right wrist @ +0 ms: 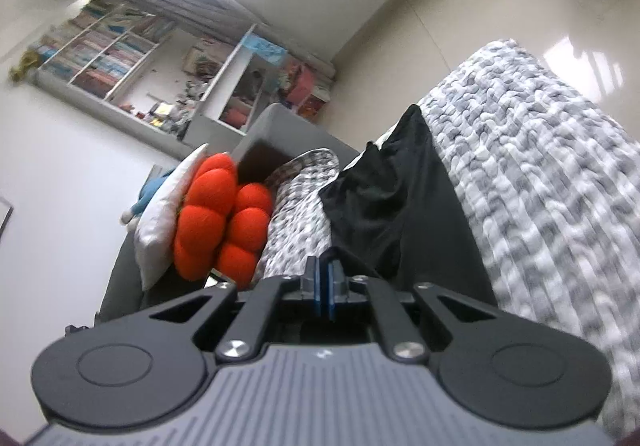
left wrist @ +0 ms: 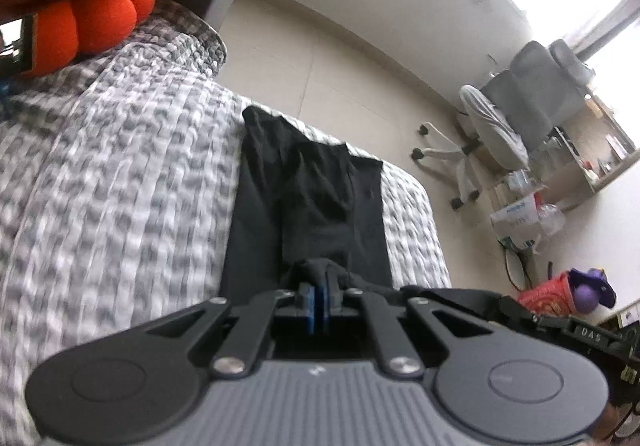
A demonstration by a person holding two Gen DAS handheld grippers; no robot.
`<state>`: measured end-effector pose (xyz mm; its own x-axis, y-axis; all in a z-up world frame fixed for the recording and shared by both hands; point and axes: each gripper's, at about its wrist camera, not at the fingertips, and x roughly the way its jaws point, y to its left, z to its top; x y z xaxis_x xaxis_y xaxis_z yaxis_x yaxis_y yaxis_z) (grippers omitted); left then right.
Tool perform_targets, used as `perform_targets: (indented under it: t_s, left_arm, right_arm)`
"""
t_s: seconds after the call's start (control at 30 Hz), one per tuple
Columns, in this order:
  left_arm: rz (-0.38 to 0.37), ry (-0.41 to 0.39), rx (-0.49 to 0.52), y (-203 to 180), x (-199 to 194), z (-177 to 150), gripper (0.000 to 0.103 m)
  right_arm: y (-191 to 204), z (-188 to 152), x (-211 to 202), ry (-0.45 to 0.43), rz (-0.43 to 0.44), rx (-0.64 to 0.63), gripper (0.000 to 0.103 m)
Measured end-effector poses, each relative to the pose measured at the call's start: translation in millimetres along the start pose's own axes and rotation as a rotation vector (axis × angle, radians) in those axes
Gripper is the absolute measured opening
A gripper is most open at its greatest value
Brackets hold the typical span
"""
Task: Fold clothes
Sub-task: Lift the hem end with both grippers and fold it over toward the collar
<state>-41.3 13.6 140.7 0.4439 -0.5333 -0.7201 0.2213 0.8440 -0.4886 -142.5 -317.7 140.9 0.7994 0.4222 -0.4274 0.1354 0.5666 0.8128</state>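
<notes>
A black garment (left wrist: 312, 202) lies stretched along a grey-and-white checked blanket (left wrist: 120, 174) on a sofa. In the left wrist view my left gripper (left wrist: 320, 288) is shut, its blue pads pinching a bunched edge of the black cloth. The right wrist view shows the same garment (right wrist: 400, 198) running away from my right gripper (right wrist: 325, 278), whose blue pads are pressed together on the near edge of the cloth. The far end of the garment drapes over the blanket's edge.
An orange bobbled cushion (right wrist: 220, 218) and a white pillow (right wrist: 168, 206) sit on the grey sofa (right wrist: 272, 134). An office chair (left wrist: 500, 118), plastic bags (left wrist: 524, 218) and a red bag (left wrist: 548, 294) stand on the tiled floor. Shelves (right wrist: 132, 62) line the wall.
</notes>
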Motion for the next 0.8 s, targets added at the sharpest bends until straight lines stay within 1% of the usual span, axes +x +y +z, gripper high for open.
perform_targets:
  t_s: [0.13,0.23,0.4,0.5,0.6,0.67,0.7,0.73,0.77,0.8]
  left_arm:
    - [0.016,0.016,-0.008,2,38,35,0.003]
    - [0.016,0.029,-0.004,3,68,62,0.003]
    - [0.043,0.048,-0.018,14,120,105,0.004]
    - [0.055,0.05,-0.033,23,146,125,0.004]
    - [0.044,0.072,-0.068,34,172,139,0.004]
    - [0.031,0.098,-0.097,42,188,145,0.004]
    - [0.021,0.112,-0.11,46,195,148,0.004]
    - [0.008,0.119,-0.123,50,200,150,0.005]
    - [-0.007,0.118,-0.143,55,201,152,0.008]
    - [-0.023,0.115,-0.164,59,202,155,0.013]
  right_arm:
    - [-16,31,30,0.025,-0.02,0.036,0.006]
    - [-30,52,55,0.057,-0.014,0.072,0.006]
    - [-45,85,94,0.101,-0.019,0.109,0.006]
    - [-52,103,115,0.12,-0.025,0.123,0.006]
    - [-58,115,132,0.13,-0.031,0.135,0.007]
    - [-66,120,142,0.136,-0.03,0.162,0.01]
    - [-70,122,147,0.136,-0.027,0.182,0.015]
    - [-75,124,151,0.136,-0.025,0.201,0.015]
    - [-79,125,150,0.127,-0.026,0.223,0.015]
    - [-84,126,148,0.118,-0.027,0.244,0.019]
